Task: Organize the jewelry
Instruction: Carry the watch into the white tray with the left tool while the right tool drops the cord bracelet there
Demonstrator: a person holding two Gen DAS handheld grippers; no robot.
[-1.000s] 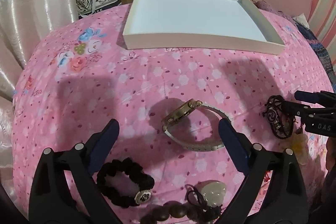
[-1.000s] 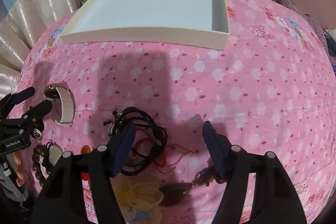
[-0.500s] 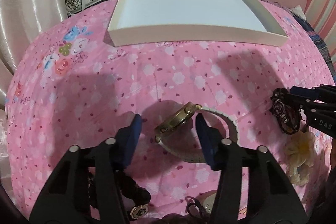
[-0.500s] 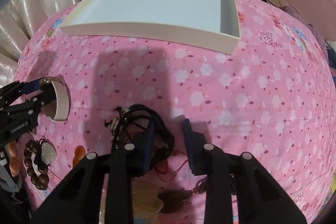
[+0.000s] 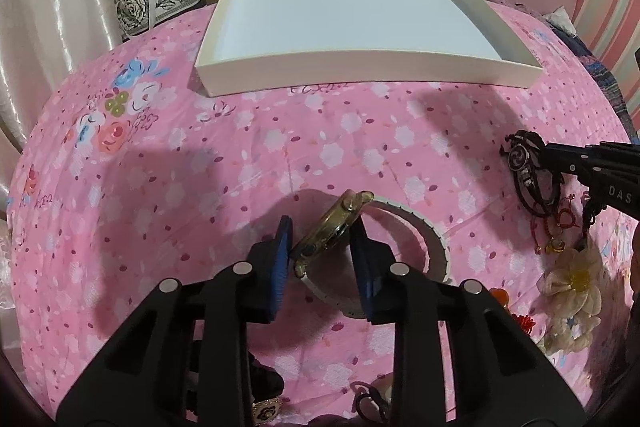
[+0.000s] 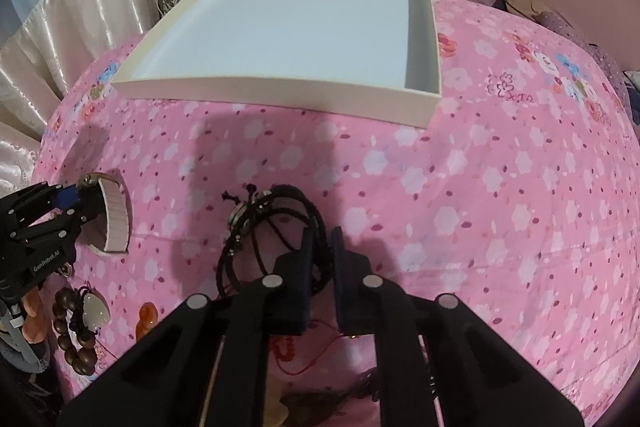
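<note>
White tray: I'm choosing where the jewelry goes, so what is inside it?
The white tray shows only bare floor in both views. The strip just behind its near wall is hidden.

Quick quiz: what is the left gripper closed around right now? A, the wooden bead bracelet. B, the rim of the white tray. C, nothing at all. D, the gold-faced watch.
D: the left gripper has its blue pads pressed on either side of the gold case of the watch, while the white tray sits apart, farther back.
</note>
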